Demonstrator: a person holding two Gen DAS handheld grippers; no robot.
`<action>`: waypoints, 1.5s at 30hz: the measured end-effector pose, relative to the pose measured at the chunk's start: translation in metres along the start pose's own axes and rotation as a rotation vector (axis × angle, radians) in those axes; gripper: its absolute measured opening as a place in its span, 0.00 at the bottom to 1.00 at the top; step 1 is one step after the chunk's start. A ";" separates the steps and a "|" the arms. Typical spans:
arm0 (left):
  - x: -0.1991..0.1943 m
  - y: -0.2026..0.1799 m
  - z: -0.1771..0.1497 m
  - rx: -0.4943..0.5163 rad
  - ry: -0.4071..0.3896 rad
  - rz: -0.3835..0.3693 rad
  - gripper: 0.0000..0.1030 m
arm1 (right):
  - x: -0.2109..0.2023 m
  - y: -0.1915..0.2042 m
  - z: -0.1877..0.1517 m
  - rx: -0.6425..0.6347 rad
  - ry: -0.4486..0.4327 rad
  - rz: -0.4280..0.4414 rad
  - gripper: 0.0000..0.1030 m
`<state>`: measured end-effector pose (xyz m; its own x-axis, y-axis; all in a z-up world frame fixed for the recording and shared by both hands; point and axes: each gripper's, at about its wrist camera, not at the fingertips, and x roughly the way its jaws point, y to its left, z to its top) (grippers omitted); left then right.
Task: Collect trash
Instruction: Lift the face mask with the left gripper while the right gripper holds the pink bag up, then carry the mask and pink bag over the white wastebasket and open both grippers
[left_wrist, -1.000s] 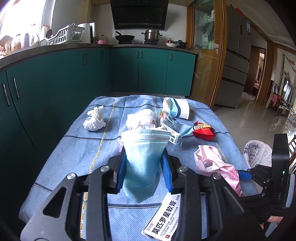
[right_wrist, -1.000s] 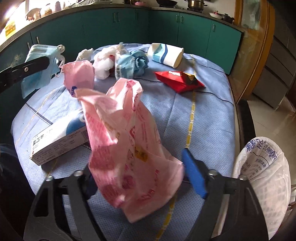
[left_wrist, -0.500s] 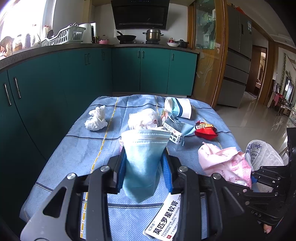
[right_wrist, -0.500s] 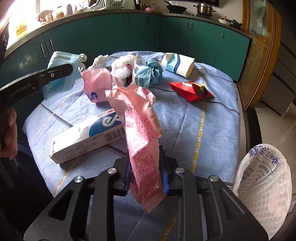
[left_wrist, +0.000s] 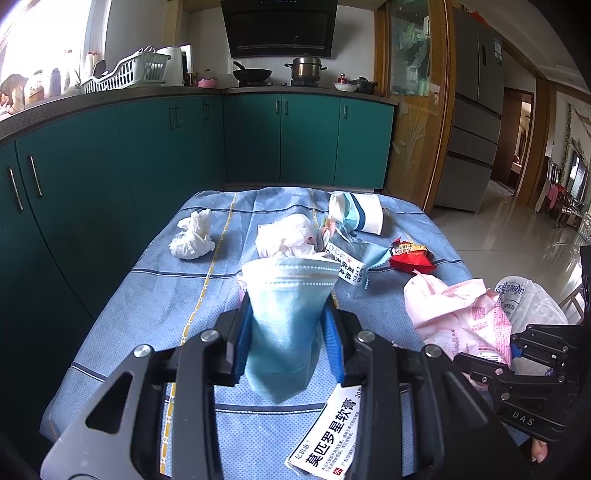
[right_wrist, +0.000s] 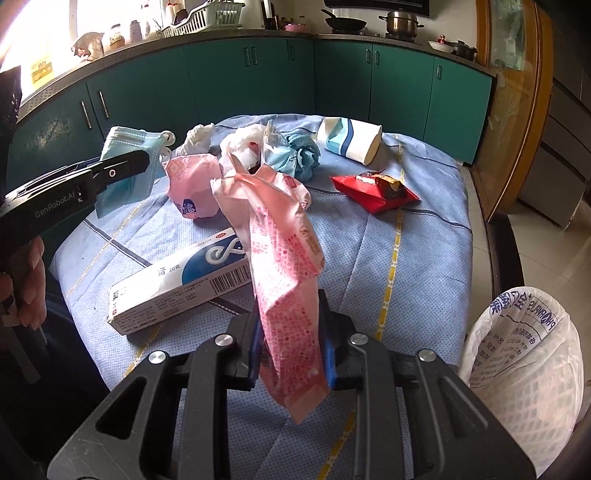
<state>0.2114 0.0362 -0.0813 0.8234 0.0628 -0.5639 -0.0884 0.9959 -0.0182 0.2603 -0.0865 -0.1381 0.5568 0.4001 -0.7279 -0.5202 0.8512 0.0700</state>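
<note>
— Right wrist view: what crowds the centre?
— A crinkly pink plastic bag, pinched by the right gripper, whose jaws have just closed on it; a second ago it hung loose between them. A white ointment box lies left; a lined bin sits lower right.
— And the left gripper?
— Clamped on a pleated blue mask, mid-frame.

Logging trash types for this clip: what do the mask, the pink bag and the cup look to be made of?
Mask: soft non-woven fabric, matte, going by its pleats and stitched edge.
Pink bag: thin plastic film, slightly glossy, printed; it crumples in sharp creases.
Cup: probably paper, matte white with blue print, lying on its side and keeping its shape.
</note>
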 end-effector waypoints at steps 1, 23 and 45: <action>0.000 0.000 0.000 0.000 0.000 0.000 0.34 | 0.000 -0.001 0.000 0.003 -0.001 0.000 0.26; -0.001 -0.001 0.000 0.004 -0.012 0.001 0.33 | -0.005 -0.002 0.000 0.016 -0.018 0.001 0.26; -0.006 -0.017 -0.010 0.052 0.012 -0.094 0.30 | -0.106 -0.099 -0.036 0.245 -0.165 -0.239 0.26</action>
<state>0.2024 0.0180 -0.0862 0.8201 -0.0317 -0.5713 0.0183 0.9994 -0.0292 0.2298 -0.2256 -0.0929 0.7511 0.2127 -0.6250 -0.2040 0.9751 0.0867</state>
